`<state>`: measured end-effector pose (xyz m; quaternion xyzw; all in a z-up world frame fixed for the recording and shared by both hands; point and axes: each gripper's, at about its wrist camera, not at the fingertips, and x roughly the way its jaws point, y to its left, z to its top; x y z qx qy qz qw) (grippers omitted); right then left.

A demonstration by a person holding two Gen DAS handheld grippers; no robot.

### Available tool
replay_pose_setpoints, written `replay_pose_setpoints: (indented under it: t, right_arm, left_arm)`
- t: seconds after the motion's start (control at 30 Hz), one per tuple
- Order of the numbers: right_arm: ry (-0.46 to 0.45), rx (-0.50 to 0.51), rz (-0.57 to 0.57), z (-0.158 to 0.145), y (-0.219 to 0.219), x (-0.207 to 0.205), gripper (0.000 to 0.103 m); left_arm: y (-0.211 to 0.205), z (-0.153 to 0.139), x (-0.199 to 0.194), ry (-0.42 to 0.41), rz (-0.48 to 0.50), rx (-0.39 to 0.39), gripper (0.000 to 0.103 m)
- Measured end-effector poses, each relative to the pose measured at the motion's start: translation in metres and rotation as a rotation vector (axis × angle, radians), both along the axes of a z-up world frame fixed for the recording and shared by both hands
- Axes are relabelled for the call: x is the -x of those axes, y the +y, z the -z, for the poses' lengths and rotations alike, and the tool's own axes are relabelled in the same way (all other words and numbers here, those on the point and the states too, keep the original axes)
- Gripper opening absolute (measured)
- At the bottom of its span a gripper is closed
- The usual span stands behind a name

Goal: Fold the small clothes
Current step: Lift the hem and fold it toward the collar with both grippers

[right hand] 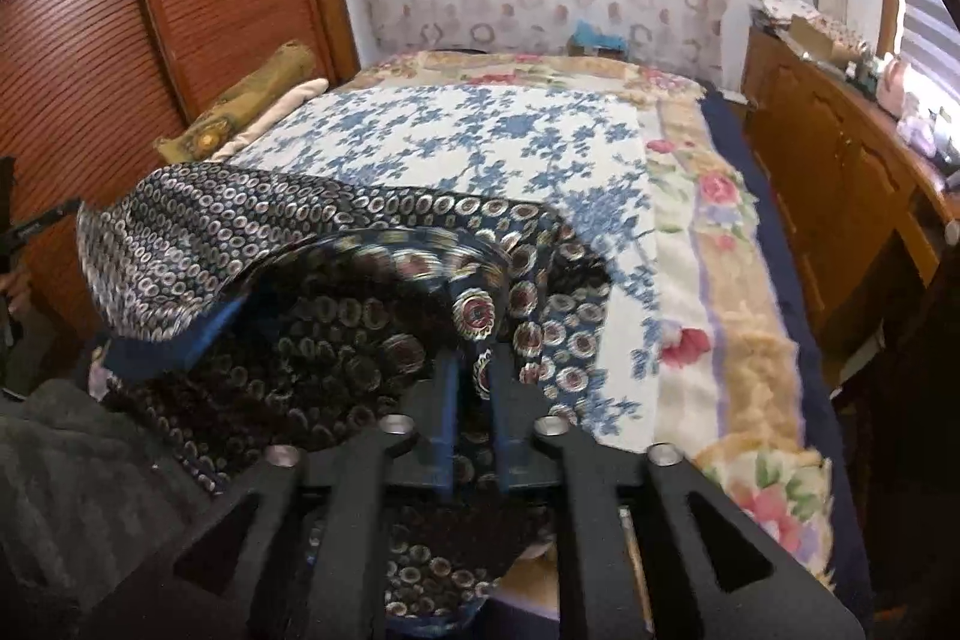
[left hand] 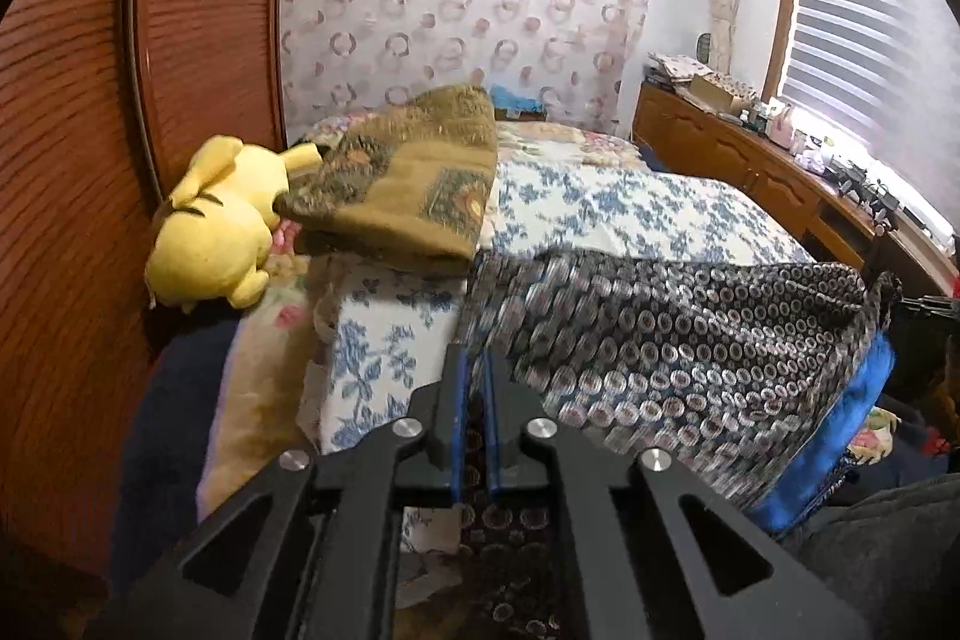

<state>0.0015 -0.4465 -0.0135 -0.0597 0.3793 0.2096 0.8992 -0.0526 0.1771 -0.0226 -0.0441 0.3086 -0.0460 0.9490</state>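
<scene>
Now mid-fold: my left gripper (left hand: 475,370) and right gripper (right hand: 474,370) each pinch an edge of the garment (left hand: 690,334), stretched over the bed (right hand: 480,142). Next, I lower it flat.

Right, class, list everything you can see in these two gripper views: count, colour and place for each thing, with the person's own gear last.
Patterned garment: one, dark with pale rings and blue lining, lifted over the near bed, stretched between both grippers.
Blue floral sheet: one, white and blue, on the bed.
Flowered blanket: one, cream and pink, under the sheet.
Folded brown cloth: one, olive-brown, left side of bed.
Plush toy: one, yellow, beside the brown cloth.
Louvred door: reddish wood, left.
Wooden cabinet: brown, right, cluttered top.
Window blind: white, right.
Left gripper: black, blue-padded fingers pinching the garment.
Right gripper: black, garment between its fingers.
</scene>
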Motion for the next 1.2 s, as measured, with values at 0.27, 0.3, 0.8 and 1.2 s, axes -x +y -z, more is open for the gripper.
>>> replay_pose_setpoints:
  t: [0.27, 0.3, 0.8, 1.2]
  right_arm:
    - [-0.086, -0.035, 0.019, -0.031, -0.009, -0.005, 0.030]
    - [-0.088, -0.034, 0.020, -0.031, -0.008, -0.007, 0.031]
    - [0.089, -0.111, 0.103, 0.040, -0.011, -0.080, 0.033]
    - [0.122, -0.101, -0.014, 0.035, 0.018, -0.055, 0.002]
  left_arm:
    - [-0.007, -0.011, -0.022, -0.022, 0.055, 0.075, 0.041]
    - [-0.009, -0.008, -0.027, -0.018, 0.056, 0.084, 0.044]
    - [-0.014, 0.055, -0.111, 0.158, 0.042, 0.081, 0.060]
    - [-0.031, 0.086, -0.133, 0.245, 0.056, -0.024, 0.062]
